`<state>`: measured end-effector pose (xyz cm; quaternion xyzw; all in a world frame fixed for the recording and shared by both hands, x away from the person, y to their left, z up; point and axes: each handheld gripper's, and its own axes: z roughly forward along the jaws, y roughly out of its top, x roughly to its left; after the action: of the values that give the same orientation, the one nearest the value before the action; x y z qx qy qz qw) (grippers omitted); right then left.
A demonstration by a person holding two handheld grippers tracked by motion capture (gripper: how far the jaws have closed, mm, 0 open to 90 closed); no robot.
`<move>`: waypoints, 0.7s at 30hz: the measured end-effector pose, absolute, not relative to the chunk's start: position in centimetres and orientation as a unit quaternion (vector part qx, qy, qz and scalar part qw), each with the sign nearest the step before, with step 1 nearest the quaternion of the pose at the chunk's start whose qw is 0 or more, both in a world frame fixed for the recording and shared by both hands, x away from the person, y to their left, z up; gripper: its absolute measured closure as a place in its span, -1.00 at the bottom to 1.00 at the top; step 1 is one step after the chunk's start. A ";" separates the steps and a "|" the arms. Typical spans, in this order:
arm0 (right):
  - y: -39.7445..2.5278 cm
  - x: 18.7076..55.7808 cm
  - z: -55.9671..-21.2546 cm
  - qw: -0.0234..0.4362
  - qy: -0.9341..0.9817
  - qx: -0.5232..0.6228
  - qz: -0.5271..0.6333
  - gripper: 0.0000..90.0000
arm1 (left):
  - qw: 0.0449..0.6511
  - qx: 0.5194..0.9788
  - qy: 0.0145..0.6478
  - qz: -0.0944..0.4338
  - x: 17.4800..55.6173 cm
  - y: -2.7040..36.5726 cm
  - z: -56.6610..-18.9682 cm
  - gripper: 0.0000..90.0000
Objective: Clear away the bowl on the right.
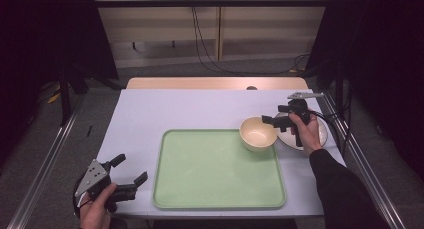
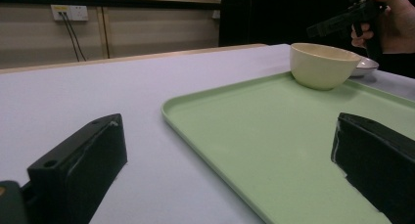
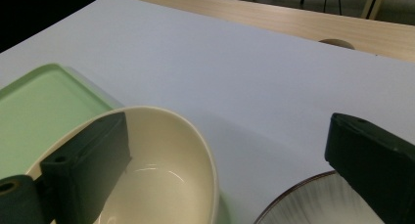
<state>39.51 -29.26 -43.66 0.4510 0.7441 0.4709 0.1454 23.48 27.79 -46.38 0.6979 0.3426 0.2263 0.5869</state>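
The right gripper [image 1: 272,120] is held wide open, empty, above the rim of the cream ceramic bowl [image 1: 257,134] set on the pale green plastic tray's [image 1: 215,189] far right corner. The left gripper [image 1: 131,170] is likewise spread wide and empty beside the tray's near left edge. A white-covered table [image 1: 150,109] is seen, with a striped white plate [image 1: 320,134] just right of the bowl.

Pale mint green across the tray [image 1: 215,189], flat and plain, no pattern on it at all. Sitting at its far right corner, the bowl [image 1: 257,134] is a soft cream, inside and out. Beside it the plate [image 3: 318,204] is white with fine dark lines raying inward and a dark rim. Underneath, the table cover [image 1: 165,109] reads light lavender-grey, with a strip of light wood [image 1: 215,83] at the far edge. Both grippers, left [image 1: 131,171] and right [image 1: 270,120], are black, their top plates grey.
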 end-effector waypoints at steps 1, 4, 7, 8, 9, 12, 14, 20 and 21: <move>-29.3 39.4 -43.6 0.151 0.739 0.450 0.478 -0.95 | 0.586 0.698 0.342 0.226 23.5 27.8 -46.4 -1.00; -29.4 39.1 -43.4 0.160 0.741 0.445 0.478 -0.95 | 0.586 0.698 0.343 0.226 23.5 27.8 -46.4 -1.00; -29.7 38.7 -43.3 0.175 0.738 0.445 0.476 -0.96 | 0.585 0.698 0.344 0.227 23.5 27.8 -46.4 -1.00; -29.8 38.5 -43.2 0.175 0.738 0.445 0.475 -0.95 | 0.585 0.698 0.345 0.228 23.5 27.8 -46.4 -1.00; -29.9 38.4 -43.1 0.172 0.741 0.443 0.474 -0.95 | 0.585 0.698 0.345 0.228 23.5 27.8 -46.4 -1.00; -30.2 38.1 -42.9 0.171 0.742 0.439 0.477 -0.96 | 0.585 0.699 0.344 0.228 23.5 27.8 -46.4 -1.00; -30.4 37.8 -42.7 0.169 0.740 0.435 0.484 -0.96 | 0.585 0.698 0.344 0.228 23.5 27.8 -46.4 -1.00; -30.7 37.1 -42.5 0.192 0.730 0.442 0.486 -0.97 | 0.584 0.698 0.345 0.228 23.5 27.8 -46.4 -1.00; -30.7 36.9 -42.5 0.197 0.729 0.439 0.487 -0.97 | 0.585 0.699 0.344 0.227 23.5 27.8 -46.4 -1.00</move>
<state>36.90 -30.74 -42.47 0.4394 0.7286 0.4869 0.1973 23.46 27.78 -46.37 0.6989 0.3436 0.2274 0.5846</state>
